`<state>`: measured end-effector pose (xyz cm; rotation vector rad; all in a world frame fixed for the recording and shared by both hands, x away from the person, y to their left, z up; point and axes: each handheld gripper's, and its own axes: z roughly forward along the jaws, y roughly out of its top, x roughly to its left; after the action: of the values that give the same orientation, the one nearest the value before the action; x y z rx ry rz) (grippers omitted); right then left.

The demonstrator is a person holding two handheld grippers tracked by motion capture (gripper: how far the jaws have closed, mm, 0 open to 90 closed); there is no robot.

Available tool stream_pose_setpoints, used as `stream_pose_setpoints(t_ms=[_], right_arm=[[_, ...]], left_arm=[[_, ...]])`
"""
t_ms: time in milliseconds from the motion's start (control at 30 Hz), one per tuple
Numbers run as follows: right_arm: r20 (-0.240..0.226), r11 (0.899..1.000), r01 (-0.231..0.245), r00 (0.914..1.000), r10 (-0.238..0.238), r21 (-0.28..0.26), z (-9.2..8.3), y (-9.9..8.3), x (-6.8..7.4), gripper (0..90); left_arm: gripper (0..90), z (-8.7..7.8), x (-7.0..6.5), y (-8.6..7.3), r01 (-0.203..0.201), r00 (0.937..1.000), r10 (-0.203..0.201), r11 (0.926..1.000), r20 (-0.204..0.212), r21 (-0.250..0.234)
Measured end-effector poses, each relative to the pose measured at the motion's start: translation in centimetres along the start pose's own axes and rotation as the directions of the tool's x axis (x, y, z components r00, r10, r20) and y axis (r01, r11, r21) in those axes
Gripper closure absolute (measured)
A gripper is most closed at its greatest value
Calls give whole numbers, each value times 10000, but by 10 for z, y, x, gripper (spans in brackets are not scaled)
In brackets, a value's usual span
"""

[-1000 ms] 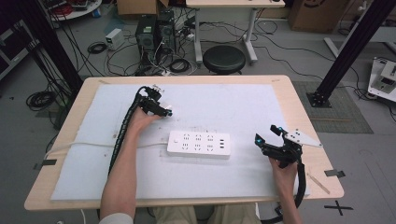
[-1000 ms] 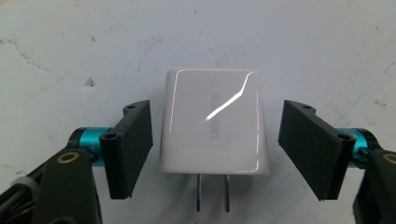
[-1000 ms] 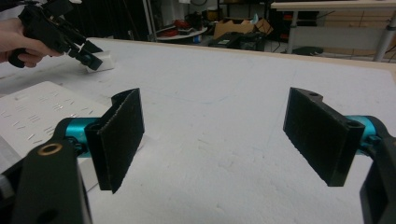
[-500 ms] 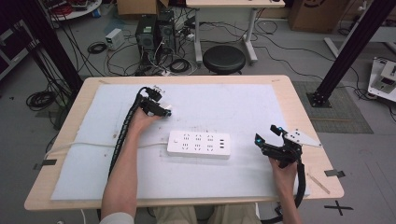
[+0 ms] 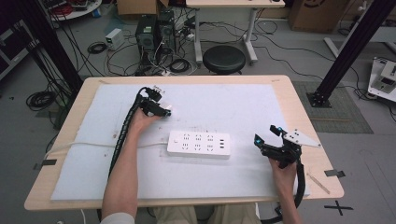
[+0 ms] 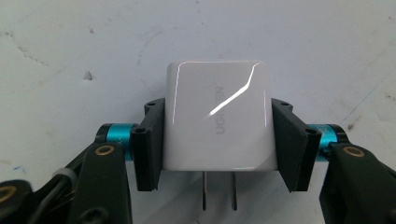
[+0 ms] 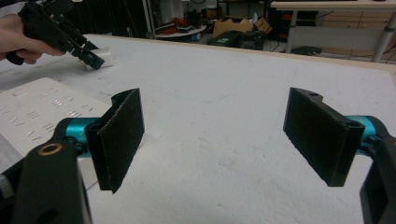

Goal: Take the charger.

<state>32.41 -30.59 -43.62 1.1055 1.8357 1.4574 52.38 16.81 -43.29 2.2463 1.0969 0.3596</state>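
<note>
Two grippers over the white mat from above, left gripper (image 5: 164,112) just closed on the charger (image 5: 166,108) beyond the power strip (image 5: 199,144); close up, pads (image 6: 150,144) clamping the charger (image 6: 218,121); right gripper (image 7: 215,140) wide apart, empty.

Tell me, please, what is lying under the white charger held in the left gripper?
Under the white charger, clamped by the left gripper, only the white table mat shows; the charger covers the patch directly beneath itself.

White charger (image 6: 217,121), white power strip (image 5: 199,144), black fingers (image 6: 150,144)
</note>
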Motion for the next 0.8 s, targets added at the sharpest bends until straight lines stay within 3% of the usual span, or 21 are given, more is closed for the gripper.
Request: stream_pose_setpoints(t_ms=[100, 233, 333, 633, 800], right_arm=[[9, 9999, -116, 9999, 116, 17, 0, 0, 0, 209], [-9, 9999, -129, 9999, 129, 14, 0, 0, -1, 210], [-28, 9998, -195, 9998, 195, 91, 0, 0, 0, 209], [-50, 9999, 35, 10000, -34, 133, 2, 1, 1, 210], [-18, 9996, 132, 9999, -131, 252, 3, 1, 3, 209]], left_arm=[[425, -1, 1, 0, 144, 9997, -143, 9999, 179, -45], [425, -4, -4, 0, -229, 9996, 226, 9996, 190, 158], [425, -6, -5, 0, -212, 9996, 210, 9997, 196, 100], [425, -31, -17, -1, -455, 9990, 457, 9981, 26, -405], [425, -42, -24, -6, -528, 9986, 528, 9978, -18, -401]])
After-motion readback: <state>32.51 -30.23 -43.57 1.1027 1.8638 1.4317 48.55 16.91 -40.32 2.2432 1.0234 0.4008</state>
